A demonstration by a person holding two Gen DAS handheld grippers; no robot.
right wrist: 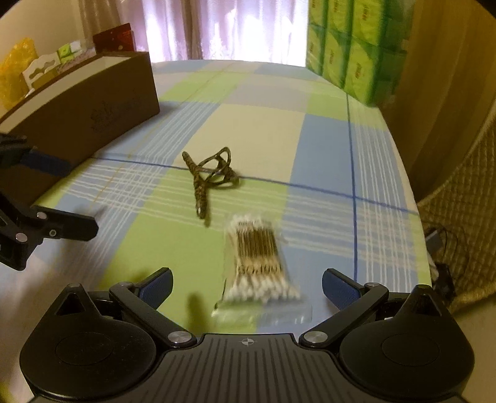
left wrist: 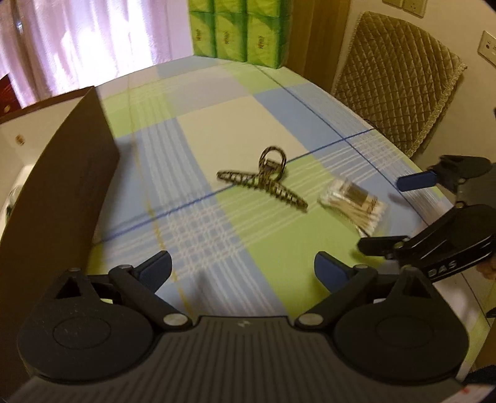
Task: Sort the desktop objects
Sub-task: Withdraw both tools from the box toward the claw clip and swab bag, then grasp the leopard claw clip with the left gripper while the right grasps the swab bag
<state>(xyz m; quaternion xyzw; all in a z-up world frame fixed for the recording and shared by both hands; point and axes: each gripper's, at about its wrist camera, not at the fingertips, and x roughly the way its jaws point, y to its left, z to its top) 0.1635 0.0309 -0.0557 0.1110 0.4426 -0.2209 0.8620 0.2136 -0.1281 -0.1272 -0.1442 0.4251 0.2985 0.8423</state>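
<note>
- Desk (left wrist: pixel 217 117) covered in a smooth plaid cloth of green, blue and cream squares with thin blue and white lines; far end and right edge curve away in the fisheye views.
- Brown cardboard box (right wrist: pixel 93 102), open-topped with pale inner walls, along the left edge of the desk; matte, flat-sided, a faint printed emblem on its long wall.
- Stack of green tissue packs (left wrist: pixel 238 31), glossy wrap, at the far edge near the far right corner.
- Hair claw clip (left wrist: pixel 263 179), tortoiseshell-patterned, openwork toothed wings and a looped handle, lying near the middle of the desk, apart from everything else.
- Packet of cotton swabs (right wrist: pixel 257 263), clear crinkled plastic around wooden sticks with white tips, flat on the cloth just right of the clip and nearer the near edge, blurred in both views.
- Left tongs (left wrist: pixel 241 269) spread wide, blue-padded black fingers holding nothing, above bare cloth near the near edge; box wall close on the left, clip ahead.
- Right tongs (right wrist: pixel 246 288) spread wide and empty, fingers either side of the swab packet's near end without visible contact.
- Broad bare cloth between clip and far edge; open strip between box and clip.
- Quilted tan chair back (left wrist: pixel 400 74) beyond the right edge; pale curtain (right wrist: pixel 223 28) behind the far edge.
</note>
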